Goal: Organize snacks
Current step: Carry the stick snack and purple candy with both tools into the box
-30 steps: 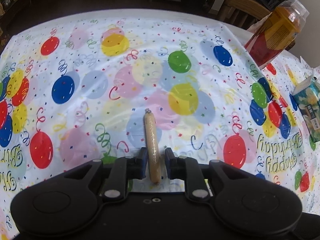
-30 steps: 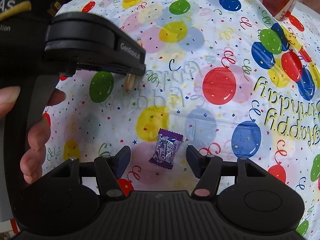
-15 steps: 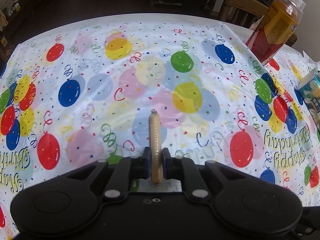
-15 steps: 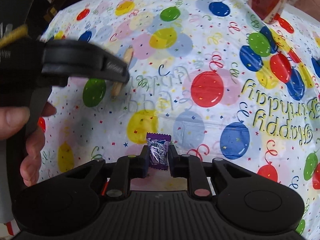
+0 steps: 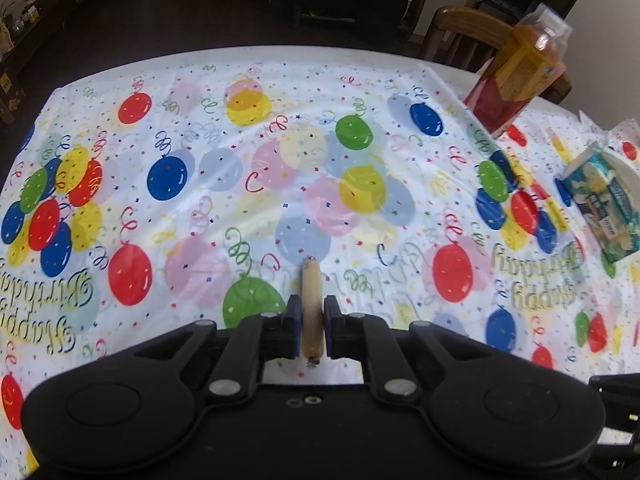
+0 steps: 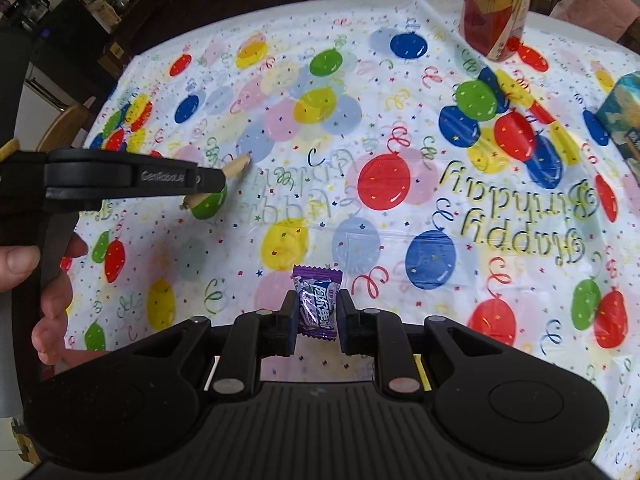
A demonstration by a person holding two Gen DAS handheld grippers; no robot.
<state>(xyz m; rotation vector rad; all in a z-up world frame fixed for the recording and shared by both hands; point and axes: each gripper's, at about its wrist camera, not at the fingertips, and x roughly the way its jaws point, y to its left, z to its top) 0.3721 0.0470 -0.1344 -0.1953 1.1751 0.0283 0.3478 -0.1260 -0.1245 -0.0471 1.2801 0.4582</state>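
A thin tan sausage stick (image 5: 312, 308) is clamped lengthwise between the blue pads of my left gripper (image 5: 312, 330), lifted above the balloon-print tablecloth (image 5: 200, 208). The same sausage stick (image 6: 236, 167) pokes out of the left gripper (image 6: 212, 184) at the left of the right wrist view, where a hand holds that tool. My right gripper (image 6: 318, 314) is shut on a purple wrapped candy (image 6: 316, 304), held upright off the tablecloth (image 6: 360, 216).
A tall red-and-orange snack canister (image 5: 516, 76) stands at the back right, also seen as the canister (image 6: 496, 4). A teal snack box (image 5: 604, 204) lies at the right edge, the box (image 6: 620, 116) partly cut off. A wooden chair (image 5: 460, 28) stands behind the table.
The left gripper closed on the sausage stick and lifted it. The right gripper closed on the purple candy and raised it off the cloth; both pulled back and up.
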